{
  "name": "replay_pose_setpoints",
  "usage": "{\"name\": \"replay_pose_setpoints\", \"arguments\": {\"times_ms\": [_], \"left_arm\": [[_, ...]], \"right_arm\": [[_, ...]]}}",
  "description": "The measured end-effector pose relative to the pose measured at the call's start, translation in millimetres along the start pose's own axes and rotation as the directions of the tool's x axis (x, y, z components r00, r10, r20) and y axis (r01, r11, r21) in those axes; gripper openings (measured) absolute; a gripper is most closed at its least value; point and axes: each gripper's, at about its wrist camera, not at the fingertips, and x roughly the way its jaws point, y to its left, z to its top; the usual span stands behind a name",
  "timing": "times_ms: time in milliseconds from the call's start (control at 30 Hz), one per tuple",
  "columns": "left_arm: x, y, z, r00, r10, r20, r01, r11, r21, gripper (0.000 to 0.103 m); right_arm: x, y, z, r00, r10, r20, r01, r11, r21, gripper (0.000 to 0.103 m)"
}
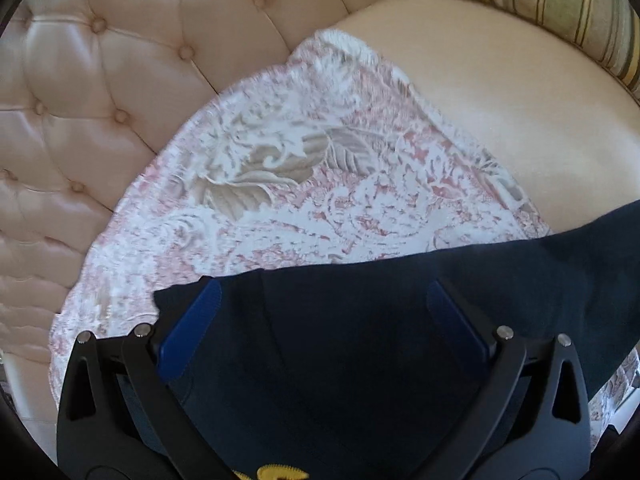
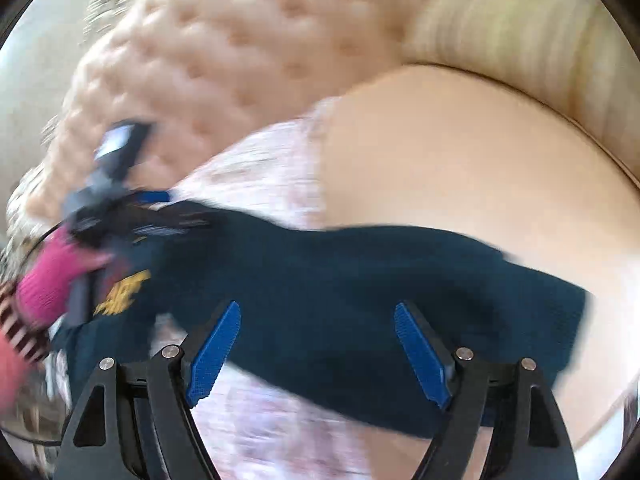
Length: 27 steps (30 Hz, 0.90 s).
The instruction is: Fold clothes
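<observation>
The dark navy garment with yellow lettering [image 1: 360,340] lies on a pink-and-white patterned cloth [image 1: 280,184] over the beige sofa seat [image 1: 500,112]. It is under and between the wide-open fingers of the left gripper [image 1: 324,320] and right gripper [image 2: 316,344]; neither grips it. A tufted backrest [image 1: 100,80] stands beyond.

garment [image 1: 360,320] on throw [image 1: 280,200] | throw on seat cushion [image 1: 500,120] | backrest [image 1: 120,80] behind (pillow [image 1: 540,0] far right)

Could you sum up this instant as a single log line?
step: fold clothes | navy garment: spread on patterned cover | left gripper: open over garment | right gripper: open over garment | right view: blurred
</observation>
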Motion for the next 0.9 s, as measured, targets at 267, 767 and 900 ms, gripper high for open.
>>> {"name": "replay_pose_setpoints", "arguments": {"times_ms": [267, 767, 900], "left_arm": [[-86, 43, -96, 0.986, -0.037, 0.164, 0.072, 0.975, -0.21, 0.103], [-122, 66, -316, 0.984, -0.114, 0.134, 0.158, 0.905, -0.395, 0.103], [-130, 71, -316, 0.981, -0.15, 0.12, 0.188, 0.885, -0.427, 0.103]], "right_arm": [[-17, 31, -1, 0.994, 0.067, 0.087, -0.071, 0.997, 0.04, 0.081], [124, 231, -53, 0.954, 0.162, -0.252, -0.237, 0.922, -0.306, 0.082], [106, 229, -48, 0.968, 0.081, -0.237, -0.156, 0.935, -0.317, 0.082]]}}
